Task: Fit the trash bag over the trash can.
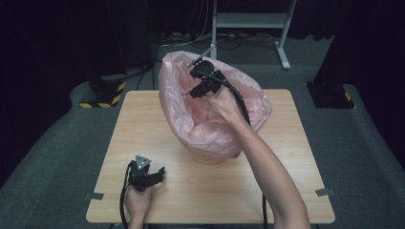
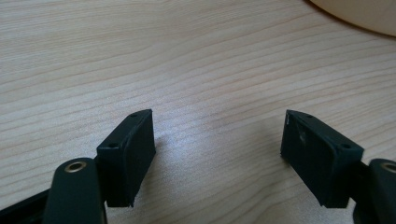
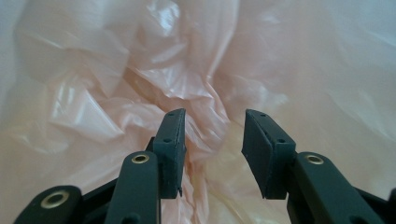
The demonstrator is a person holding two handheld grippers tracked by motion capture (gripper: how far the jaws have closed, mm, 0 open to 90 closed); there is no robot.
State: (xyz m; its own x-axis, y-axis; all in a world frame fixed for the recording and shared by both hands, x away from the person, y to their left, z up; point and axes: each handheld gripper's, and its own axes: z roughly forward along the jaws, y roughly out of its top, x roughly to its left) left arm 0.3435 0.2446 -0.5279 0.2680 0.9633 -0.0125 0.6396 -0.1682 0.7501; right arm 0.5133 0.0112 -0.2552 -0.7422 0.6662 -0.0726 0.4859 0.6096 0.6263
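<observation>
Here, right gripper [image 1: 198, 88]: jaws parted inside the bag's mouth, nothing pinched between them.
Pink plastic bag [image 1: 210, 126]: crumpled liner draped over the basket rim, contents not discernible.
Basket [image 1: 207, 157]: wicker, mid-table, lined.
Left gripper [image 1: 155, 175]: released wide, low over bare table [image 1: 286, 157], well apart from the basket.

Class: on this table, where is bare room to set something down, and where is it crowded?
Bare table lies right of the basket, along the near edge, and left between bag and left gripper. It is crowded mid-back, where the right gripper reaches into the bag.
</observation>
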